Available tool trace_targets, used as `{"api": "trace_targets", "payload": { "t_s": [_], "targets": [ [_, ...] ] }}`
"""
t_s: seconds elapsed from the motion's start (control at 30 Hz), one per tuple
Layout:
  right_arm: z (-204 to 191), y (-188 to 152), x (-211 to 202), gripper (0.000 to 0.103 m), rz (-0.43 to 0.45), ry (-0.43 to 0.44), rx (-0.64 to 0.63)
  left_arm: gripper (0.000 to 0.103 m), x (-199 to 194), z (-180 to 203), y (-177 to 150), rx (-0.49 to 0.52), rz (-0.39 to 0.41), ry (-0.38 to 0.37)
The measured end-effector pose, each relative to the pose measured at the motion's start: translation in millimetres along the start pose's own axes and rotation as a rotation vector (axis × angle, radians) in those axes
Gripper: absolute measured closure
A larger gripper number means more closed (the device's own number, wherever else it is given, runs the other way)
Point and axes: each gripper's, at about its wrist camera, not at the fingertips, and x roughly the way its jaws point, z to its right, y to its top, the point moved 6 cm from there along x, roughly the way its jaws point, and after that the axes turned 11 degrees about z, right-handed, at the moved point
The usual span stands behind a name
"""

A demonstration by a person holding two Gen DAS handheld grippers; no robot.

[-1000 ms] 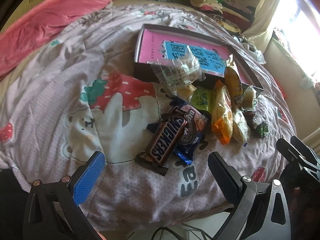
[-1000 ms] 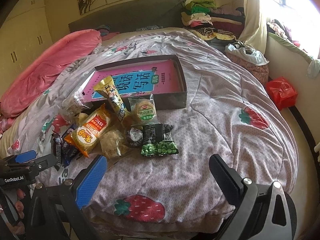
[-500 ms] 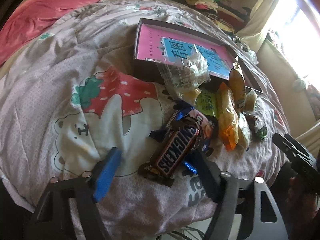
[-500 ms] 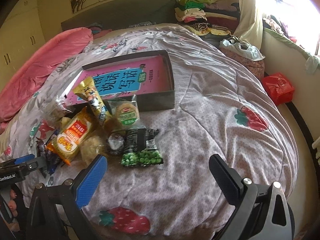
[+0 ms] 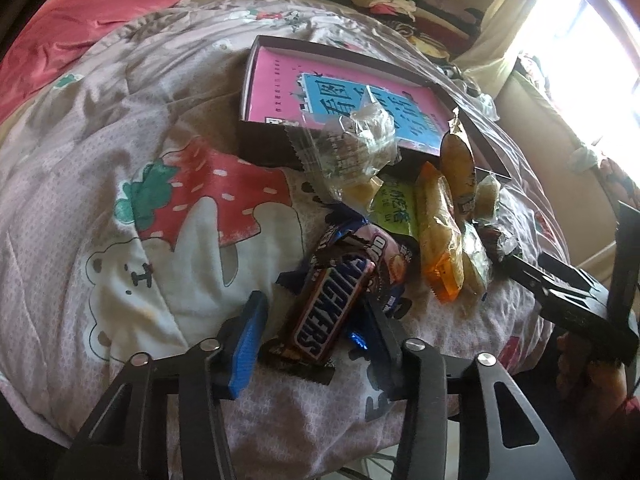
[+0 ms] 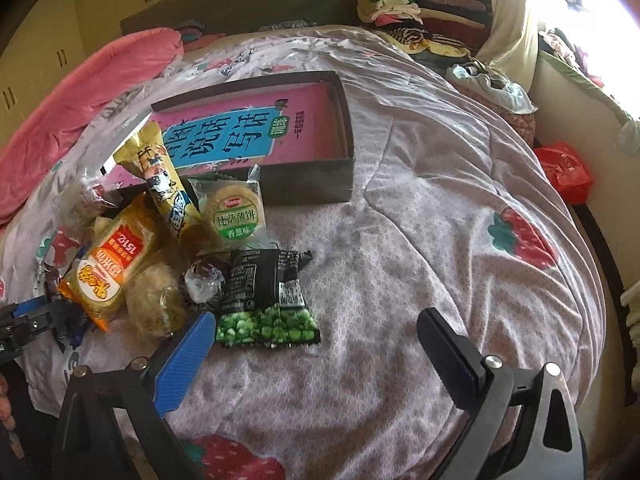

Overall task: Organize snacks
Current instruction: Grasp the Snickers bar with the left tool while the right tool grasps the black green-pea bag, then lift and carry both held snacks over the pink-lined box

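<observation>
A brown Snickers bar (image 5: pixel 332 304) lies on top of blue and pink wrappers at the near end of a snack pile on the bed. My left gripper (image 5: pixel 314 304) straddles the bar and its jaws are closing. A narrow gap still shows between the blue pad (image 5: pixel 248 332) and the bar. My right gripper (image 6: pixel 316 320) is open above the quilt, at the near edge of a black and green pea packet (image 6: pixel 268 300). A dark shallow box (image 6: pixel 308 184) with a pink and blue book inside sits behind the pile.
The pile also holds an orange packet (image 6: pixel 108 268), a yellow stick pack (image 6: pixel 164 184), a round biscuit pack (image 6: pixel 236 212) and a clear bag (image 5: pixel 352 148). A pink duvet (image 6: pixel 80 92) lies far left. Folded clothes (image 6: pixel 400 4) and a red bag (image 6: pixel 564 168) are at the right.
The left jaws have narrowed from wide open to close around the Snickers bar. The right gripper has moved forward and down, nearer the pea packet.
</observation>
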Motion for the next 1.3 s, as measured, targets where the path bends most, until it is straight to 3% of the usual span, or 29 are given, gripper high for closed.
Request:
{"api": "trace_targets", "payload": {
  "t_s": [0.37,0.63,0.87,0.97,1.3],
  "targets": [
    [-5.8,8.1,14.5,0.011,-0.015,0.029,-0.028,0.061,2.1,-1.3,-1.3,0.013,-0.006,-0.014],
    [-11.5,-1.8,17.0,0.027,-0.058,0.047,-0.070,0.069,1.8,-1.3,-3.1,0.012,-0.010,-0.037],
    [-18.8,5.6,28.6,0.041,-0.039,0.074,-0.085,0.072,2.1,-1.9,-2.0,0.010,-0.007,-0.044],
    [-15.6,8.6,30.4,0.057,-0.034,0.097,-0.054,0.073,2.3,-1.9,-1.7,0.012,-0.006,-0.048],
    [9.3,13.6,5.0,0.063,0.012,0.158,0.106,0.074,-16.9,-11.8,13.4,-0.051,0.040,-0.057]
  ]
}}
